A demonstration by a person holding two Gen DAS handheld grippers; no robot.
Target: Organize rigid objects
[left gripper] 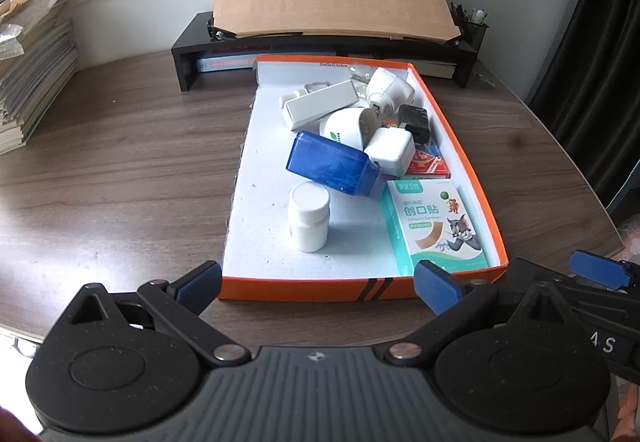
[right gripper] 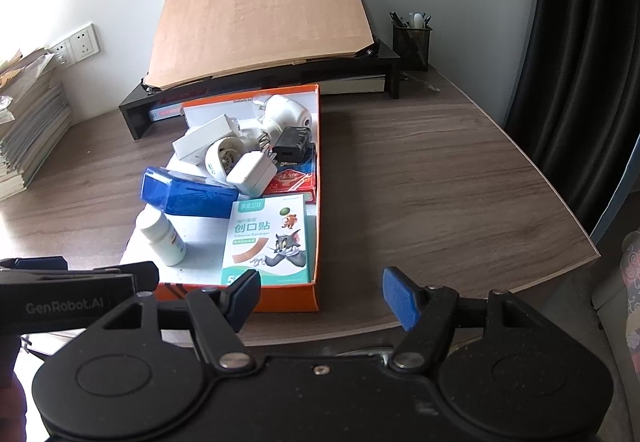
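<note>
Rigid objects lie heaped in an orange box lid (left gripper: 472,146) with a white floor, sitting on the wooden counter (left gripper: 120,170) in front of a black monitor riser (left gripper: 188,46). Nearest the front edge, a white pill bottle (left gripper: 309,219) stands upright, and just right of it a bandage box (left gripper: 436,226) with a cartoon cat lies flat against the lid's right wall. Behind them a blue plastic case (left gripper: 332,168) rests tilted, leaning against a white charger cube (left gripper: 390,154). Farther back sit a long white box (left gripper: 320,104), a white round plug-in device (left gripper: 390,90), a black adapter (left gripper: 416,122) and red card packs (left gripper: 430,164). Left tongs (left gripper: 318,282) hang spread wide just before the lid's front edge, holding nothing. Right tongs (right gripper: 320,296) are likewise spread and empty, near the lid's front right corner
</note>
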